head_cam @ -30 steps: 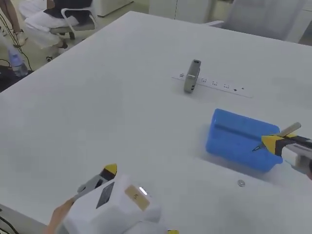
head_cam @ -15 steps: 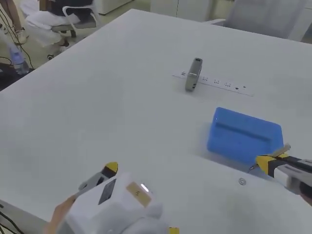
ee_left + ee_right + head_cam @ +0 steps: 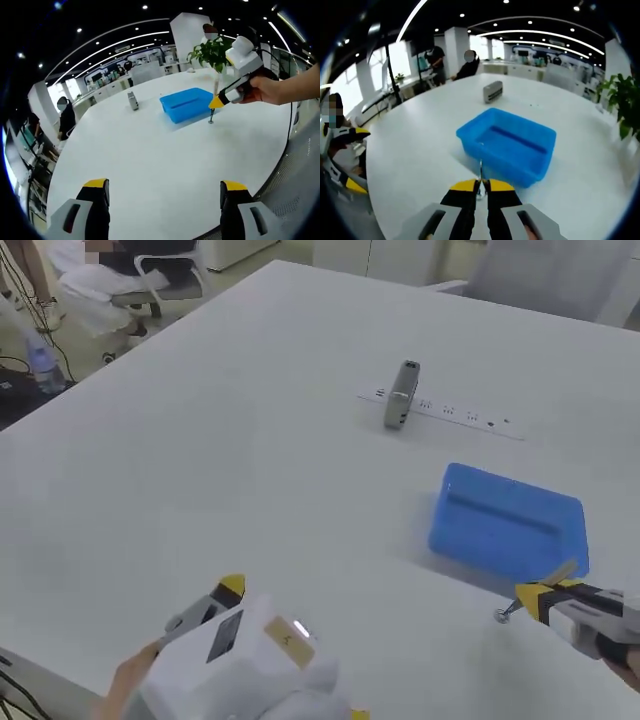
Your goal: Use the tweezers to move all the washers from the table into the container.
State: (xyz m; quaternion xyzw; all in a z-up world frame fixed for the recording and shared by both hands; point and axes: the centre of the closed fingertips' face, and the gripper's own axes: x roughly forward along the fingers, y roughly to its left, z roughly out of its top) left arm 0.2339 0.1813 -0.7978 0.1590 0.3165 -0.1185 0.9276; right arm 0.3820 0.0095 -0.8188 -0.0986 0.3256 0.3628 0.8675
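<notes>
One small metal washer (image 3: pixel 498 617) lies on the white table in front of the blue container (image 3: pixel 508 520). My right gripper (image 3: pixel 532 596) is shut on the thin tweezers (image 3: pixel 480 171), whose tip meets the table at the washer. Whether the tip grips the washer I cannot tell. The right gripper view has the container (image 3: pixel 507 141) just beyond the tweezers. My left gripper (image 3: pixel 290 652) hovers open over the near left of the table, nothing between its jaws. From the left gripper view, the right gripper (image 3: pixel 219 101) points its tweezers down beside the container (image 3: pixel 186 103).
A grey block-shaped device (image 3: pixel 401 395) stands on a flat white power strip (image 3: pixel 446 411) behind the container. The table edge (image 3: pixel 60 660) runs close at the near left. People and office chairs (image 3: pixel 120 280) are beyond the far left corner.
My right gripper has drawn back from over the container's near rim and come down to the table at the washer. The left gripper has hardly moved.
</notes>
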